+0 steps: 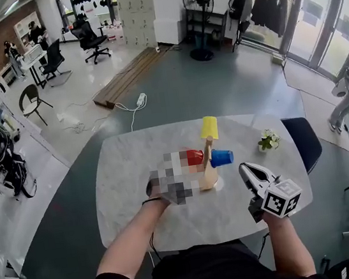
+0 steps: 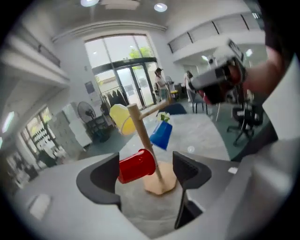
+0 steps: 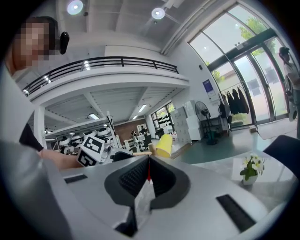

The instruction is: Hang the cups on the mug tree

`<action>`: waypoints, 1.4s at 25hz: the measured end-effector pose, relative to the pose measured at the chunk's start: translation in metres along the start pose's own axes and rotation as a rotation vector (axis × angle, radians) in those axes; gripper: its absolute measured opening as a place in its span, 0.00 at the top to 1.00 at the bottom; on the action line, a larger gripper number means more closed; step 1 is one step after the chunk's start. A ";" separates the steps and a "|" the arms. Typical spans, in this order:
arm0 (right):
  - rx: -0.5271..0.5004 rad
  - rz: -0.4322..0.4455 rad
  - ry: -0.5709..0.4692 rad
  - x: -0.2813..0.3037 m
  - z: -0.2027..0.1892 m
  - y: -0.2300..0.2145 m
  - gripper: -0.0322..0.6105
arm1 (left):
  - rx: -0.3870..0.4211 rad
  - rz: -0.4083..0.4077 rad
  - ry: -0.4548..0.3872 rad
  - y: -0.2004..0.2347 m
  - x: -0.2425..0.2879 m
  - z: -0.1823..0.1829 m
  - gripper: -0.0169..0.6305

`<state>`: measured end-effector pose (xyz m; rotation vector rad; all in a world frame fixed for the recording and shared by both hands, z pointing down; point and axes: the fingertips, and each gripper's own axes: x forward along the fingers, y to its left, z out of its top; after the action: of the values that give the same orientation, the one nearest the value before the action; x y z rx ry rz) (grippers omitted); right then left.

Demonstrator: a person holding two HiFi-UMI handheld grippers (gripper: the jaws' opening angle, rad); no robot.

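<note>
The wooden mug tree (image 1: 209, 166) stands mid-table with a yellow cup (image 1: 208, 127) on top, a red cup (image 1: 194, 157) on its left and a blue cup (image 1: 221, 157) on its right. My left gripper (image 2: 145, 171) is open around the tree's foot. The red cup (image 2: 136, 166) hangs on the pole between the jaws, close to the left jaw, and the pads do not press it. In the head view a mosaic patch covers this gripper. My right gripper (image 1: 243, 168) is shut and empty, right of the tree. The yellow cup (image 3: 164, 145) shows past its jaws.
The marble table (image 1: 133, 167) carries a small potted plant (image 1: 268, 140) at its right edge. A dark chair (image 1: 303, 140) stands beside that edge. The tree's round base (image 2: 161, 183) lies between the left jaws. Office chairs and a fan stand far off.
</note>
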<state>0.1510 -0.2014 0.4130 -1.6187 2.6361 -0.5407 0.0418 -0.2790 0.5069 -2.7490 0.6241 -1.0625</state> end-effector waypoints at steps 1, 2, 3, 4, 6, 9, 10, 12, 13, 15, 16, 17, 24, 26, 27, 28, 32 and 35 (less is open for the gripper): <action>-0.002 0.009 -0.006 0.001 0.003 0.001 0.93 | -0.093 -0.036 -0.035 -0.001 -0.008 0.005 0.43; -0.006 0.019 -0.011 0.002 0.005 0.003 0.93 | -0.148 -0.048 -0.063 -0.001 -0.017 0.009 0.44; -0.013 0.029 -0.014 0.002 0.006 0.004 0.93 | -0.161 -0.035 -0.080 0.000 -0.025 0.013 0.43; -0.024 0.040 -0.016 0.000 0.008 0.007 0.93 | -0.146 -0.006 -0.087 0.001 -0.033 0.016 0.44; -0.047 0.063 -0.019 -0.007 0.010 0.011 0.93 | -0.111 0.049 -0.098 -0.002 -0.044 0.019 0.44; -0.032 0.103 -0.029 -0.025 0.008 0.010 0.93 | -0.131 0.073 -0.124 -0.018 -0.052 0.026 0.44; -0.023 0.119 -0.033 -0.033 0.007 0.009 0.93 | -0.153 0.070 -0.134 -0.026 -0.054 0.029 0.44; -0.015 0.157 -0.037 -0.049 0.005 0.007 0.93 | -0.224 0.053 -0.158 -0.043 -0.056 0.037 0.44; -0.020 0.183 -0.038 -0.058 0.004 0.009 0.93 | -0.268 0.042 -0.173 -0.051 -0.057 0.040 0.44; -0.038 0.240 -0.034 -0.076 0.004 0.015 0.93 | -0.348 0.034 -0.203 -0.069 -0.059 0.045 0.44; -0.043 0.267 -0.030 -0.085 0.003 0.018 0.93 | -0.375 0.041 -0.216 -0.077 -0.062 0.048 0.47; -0.044 0.289 -0.028 -0.093 0.000 0.018 0.93 | -0.393 0.055 -0.224 -0.085 -0.066 0.051 0.50; 0.007 0.343 -0.049 -0.118 -0.005 0.008 0.93 | -0.506 0.196 -0.257 -0.115 -0.095 0.067 0.52; -0.006 0.350 -0.049 -0.118 -0.002 0.011 0.93 | -0.526 0.242 -0.273 -0.113 -0.104 0.070 0.52; -0.013 0.356 -0.044 -0.119 -0.001 0.014 0.93 | -0.524 0.267 -0.273 -0.112 -0.108 0.070 0.52; -0.015 0.362 -0.040 -0.120 0.001 0.017 0.93 | -0.519 0.293 -0.266 -0.110 -0.110 0.069 0.52; -0.007 0.375 -0.055 -0.119 0.011 0.030 0.93 | -0.536 0.347 -0.262 -0.102 -0.120 0.057 0.56; -0.056 0.358 -0.069 -0.112 0.018 0.037 0.93 | -0.566 0.386 -0.284 -0.089 -0.131 0.048 0.58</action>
<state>0.1747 -0.0940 0.3655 -1.1088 2.8143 -0.3903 0.0164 -0.1441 0.4145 -2.9370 1.5176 -0.4431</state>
